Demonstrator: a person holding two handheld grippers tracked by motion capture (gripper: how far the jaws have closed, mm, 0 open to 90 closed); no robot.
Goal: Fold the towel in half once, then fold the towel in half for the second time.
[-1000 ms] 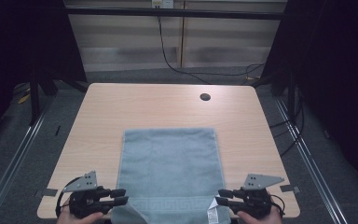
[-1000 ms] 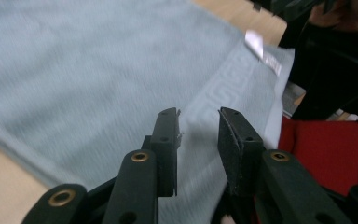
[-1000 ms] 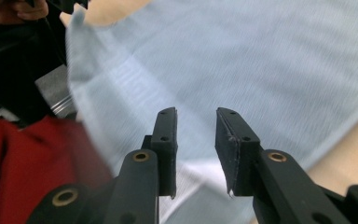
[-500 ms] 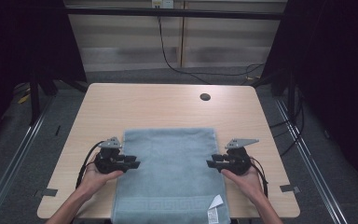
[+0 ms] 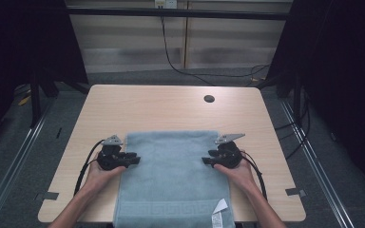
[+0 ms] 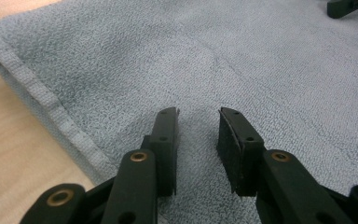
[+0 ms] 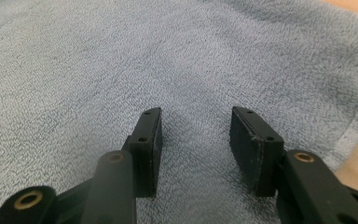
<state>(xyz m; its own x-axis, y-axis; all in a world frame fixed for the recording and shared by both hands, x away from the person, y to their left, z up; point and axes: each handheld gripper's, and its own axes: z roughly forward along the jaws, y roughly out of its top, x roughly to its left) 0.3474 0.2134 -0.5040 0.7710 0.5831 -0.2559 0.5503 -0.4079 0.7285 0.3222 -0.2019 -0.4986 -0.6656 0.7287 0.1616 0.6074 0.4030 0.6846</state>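
A grey-blue towel (image 5: 173, 175) lies flat on the wooden table (image 5: 161, 107), its near end hanging over the front edge with a white label (image 5: 218, 211). My left gripper (image 5: 135, 158) rests at the towel's left edge and points inward. In the left gripper view the towel (image 6: 242, 60) lies under the left gripper (image 6: 199, 140), whose jaws stand open with nothing between them. My right gripper (image 5: 205, 160) sits at the towel's right edge, facing the left one. The right gripper (image 7: 196, 144) is open over the towel (image 7: 121, 60), holding nothing.
A dark round cable hole (image 5: 209, 99) marks the table's far right part. Bare wood shows beyond the towel and to both sides. Black frame posts and cables stand behind the table. Grey tape marks (image 5: 296, 192) sit near the front corners.
Both grippers moved forward from the table's front edge, along the towel's two sides, to about its middle. The towel lies as before.
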